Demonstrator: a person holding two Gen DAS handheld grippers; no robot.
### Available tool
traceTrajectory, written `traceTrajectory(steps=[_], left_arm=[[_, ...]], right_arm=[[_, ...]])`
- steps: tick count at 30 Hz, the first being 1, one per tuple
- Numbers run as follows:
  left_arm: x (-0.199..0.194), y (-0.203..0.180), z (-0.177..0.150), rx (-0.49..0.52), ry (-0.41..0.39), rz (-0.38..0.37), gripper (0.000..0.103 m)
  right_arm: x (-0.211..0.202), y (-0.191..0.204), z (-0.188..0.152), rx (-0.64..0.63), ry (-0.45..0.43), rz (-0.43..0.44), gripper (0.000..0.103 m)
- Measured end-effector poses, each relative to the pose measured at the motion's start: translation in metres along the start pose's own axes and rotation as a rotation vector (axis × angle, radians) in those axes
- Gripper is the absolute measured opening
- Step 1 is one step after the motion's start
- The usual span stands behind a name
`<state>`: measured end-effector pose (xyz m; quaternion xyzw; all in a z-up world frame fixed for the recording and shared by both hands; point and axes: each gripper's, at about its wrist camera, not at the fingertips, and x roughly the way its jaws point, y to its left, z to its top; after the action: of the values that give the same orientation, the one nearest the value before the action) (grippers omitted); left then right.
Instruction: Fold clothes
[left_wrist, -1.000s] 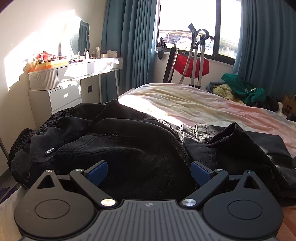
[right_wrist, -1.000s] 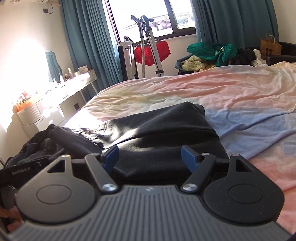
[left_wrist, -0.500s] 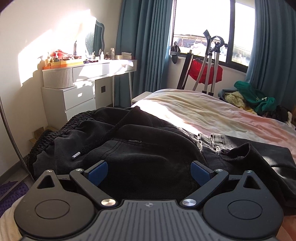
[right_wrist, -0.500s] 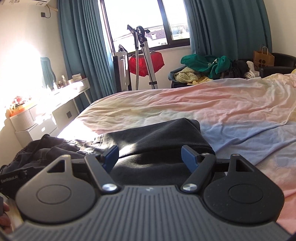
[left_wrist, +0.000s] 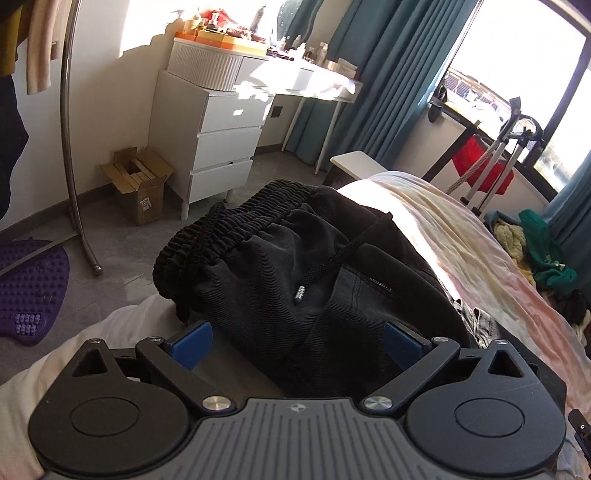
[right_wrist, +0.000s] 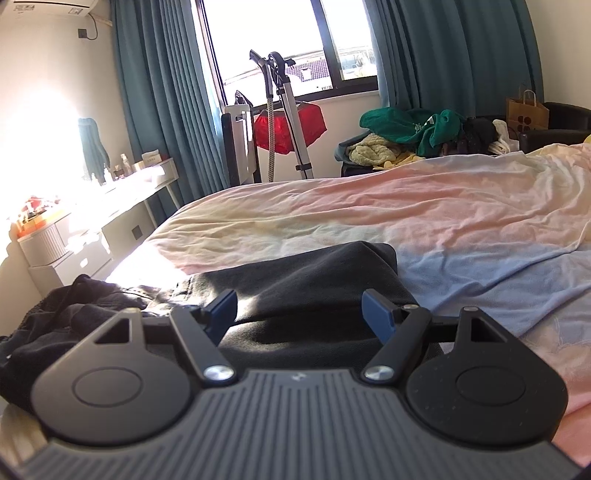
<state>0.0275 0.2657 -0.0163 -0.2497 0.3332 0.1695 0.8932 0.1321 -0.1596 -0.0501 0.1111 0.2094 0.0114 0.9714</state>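
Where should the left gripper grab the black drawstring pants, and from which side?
Grip the gathered elastic waistband of the black pants. It bunches into a thick raised ridge overhanging the bed's edge, probably easier to pinch than the flat fabric behind. Come in from the floor side with the open left gripper, jaws straddling the band.

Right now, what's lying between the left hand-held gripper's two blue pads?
In the left wrist view, dark corduroy fabric of the black pants fills the gap of the left hand-held gripper; the pads stand apart, not pinching it.
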Motion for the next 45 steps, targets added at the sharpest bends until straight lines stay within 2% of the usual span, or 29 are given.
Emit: traceTrajectory(steps=[4,10,14,19,24,30,34,38,45], left_arm=[[0.002,0.026,-0.002,-0.082,0.031,0.021,0.1],[0.006,0.048,0.0,-0.211,0.065,0.006,0.1],[0.01,0.052,-0.002,-0.238,0.089,-0.013,0.1],[0.016,0.058,-0.007,-0.274,0.123,-0.015,0.1],[0.026,0.058,-0.006,-0.272,0.132,-0.024,0.1],[0.032,0.055,-0.004,-0.277,0.117,-0.021,0.1],[0.039,0.05,-0.002,-0.267,0.128,-0.031,0.1],[0.047,0.056,0.004,-0.376,0.124,-0.083,0.1],[0.068,0.06,0.012,-0.423,0.108,-0.113,0.097]], right_arm=[[0.01,0.004,-0.01,-0.069,0.004,0.053,0.076],[0.027,0.013,-0.031,-0.13,0.087,0.11,0.076],[0.026,0.018,-0.036,-0.159,0.074,0.092,0.076],[0.016,0.018,-0.032,-0.164,0.001,0.065,0.076],[0.03,0.007,-0.04,-0.113,0.081,0.077,0.076],[0.031,0.003,-0.045,-0.087,0.078,0.094,0.076],[0.032,0.004,-0.047,-0.09,0.08,0.097,0.082],[0.031,0.006,-0.048,-0.093,0.075,0.097,0.083],[0.031,0.008,-0.049,-0.097,0.061,0.085,0.083]])
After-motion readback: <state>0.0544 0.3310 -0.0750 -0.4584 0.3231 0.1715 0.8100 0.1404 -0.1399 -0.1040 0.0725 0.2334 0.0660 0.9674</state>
